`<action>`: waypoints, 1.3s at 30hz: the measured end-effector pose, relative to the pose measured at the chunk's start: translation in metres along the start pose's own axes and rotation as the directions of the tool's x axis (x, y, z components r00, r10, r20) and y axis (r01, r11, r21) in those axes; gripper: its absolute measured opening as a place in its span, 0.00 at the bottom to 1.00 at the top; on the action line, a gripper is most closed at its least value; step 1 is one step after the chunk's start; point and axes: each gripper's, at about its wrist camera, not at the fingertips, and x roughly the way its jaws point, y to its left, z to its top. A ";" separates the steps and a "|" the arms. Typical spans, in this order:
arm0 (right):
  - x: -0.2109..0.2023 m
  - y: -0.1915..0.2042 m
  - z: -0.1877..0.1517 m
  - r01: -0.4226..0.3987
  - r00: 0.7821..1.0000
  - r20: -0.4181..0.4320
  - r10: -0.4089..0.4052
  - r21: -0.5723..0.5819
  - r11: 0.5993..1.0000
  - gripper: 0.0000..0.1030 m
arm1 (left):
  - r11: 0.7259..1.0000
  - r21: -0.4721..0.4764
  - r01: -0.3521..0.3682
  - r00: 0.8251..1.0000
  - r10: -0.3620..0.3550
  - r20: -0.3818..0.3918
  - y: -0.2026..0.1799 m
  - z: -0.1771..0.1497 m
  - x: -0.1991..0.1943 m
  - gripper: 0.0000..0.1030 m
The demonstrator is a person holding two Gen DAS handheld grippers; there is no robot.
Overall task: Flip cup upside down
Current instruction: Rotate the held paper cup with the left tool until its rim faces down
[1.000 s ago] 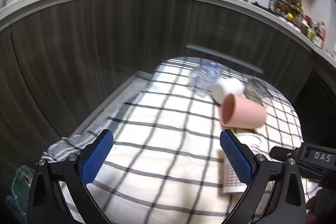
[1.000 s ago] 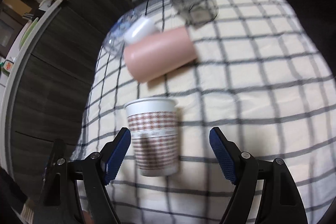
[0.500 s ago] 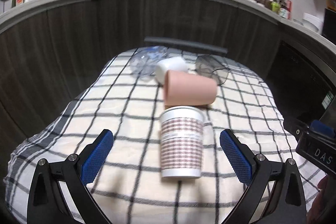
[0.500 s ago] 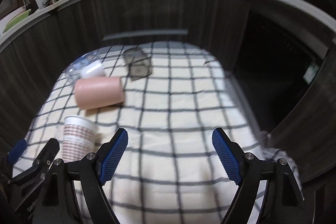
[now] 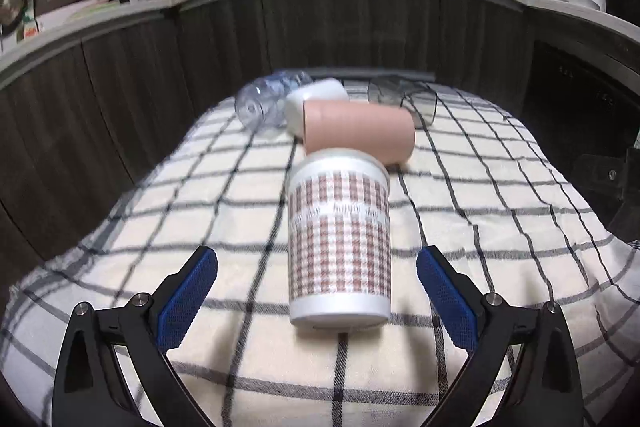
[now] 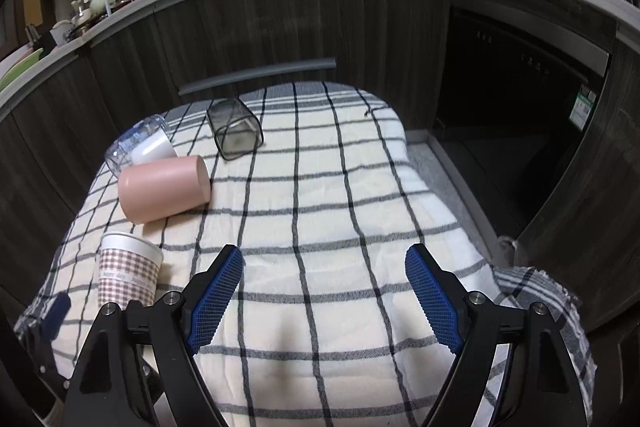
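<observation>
A checked cloth (image 5: 480,211), cream with dark grid lines and a soft, slightly rumpled weave, covers the whole work surface in front of dark wood-grain cabinets (image 5: 360,27). On it, at about 12 o'clock from the left gripper (image 5: 317,289), stands the checked paper cup (image 5: 339,239), upright with its mouth up: a tapered white cylinder printed in a brownish-red gingham band, thin-walled by the look of it. The left tongs are spread wide, blue ribbed pads to either side of the cup's lower half and clear of it, holding nothing. The right gripper (image 6: 325,293) is equally wide open and empty over bare cloth; from its view the paper cup (image 6: 128,269) sits at roughly 9 o'clock. Just behind the paper cup lies a pink cup (image 5: 358,131) on its side, smooth and matte; beyond it lie a white cup (image 5: 316,99) and a clear plastic bottle (image 5: 264,99), with a dark see-through container (image 6: 234,133) tipped over at 1 o'clock in the left view. The likely risks: a hard squeeze could crush the light paper wall, a low grip could let the cup pivot or slip during the turn, and the soft cloth could leave the inverted rim unsteady. The nearby pink cup might also be knocked and roll.
</observation>
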 end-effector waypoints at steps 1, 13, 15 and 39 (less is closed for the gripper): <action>0.002 -0.001 -0.001 0.000 1.000 -0.007 0.000 0.003 1.000 0.81 | 1.000 -0.002 0.008 1.000 -0.008 -0.006 0.000 -0.002 0.002 0.97; 0.018 -0.003 -0.005 -0.007 0.997 -0.075 0.010 0.040 0.999 0.81 | 1.000 -0.010 0.011 0.998 -0.011 -0.064 0.000 -0.009 0.017 0.55; 0.017 -0.002 -0.005 -0.007 0.997 -0.074 0.010 0.037 0.999 0.81 | 1.000 -0.009 0.010 0.998 -0.010 -0.062 0.000 -0.009 0.017 0.55; -0.007 -0.006 0.023 -0.168 0.966 -0.159 0.206 0.221 0.961 0.81 | 0.979 0.089 0.182 0.785 -0.090 -0.613 0.013 0.071 -0.006 0.54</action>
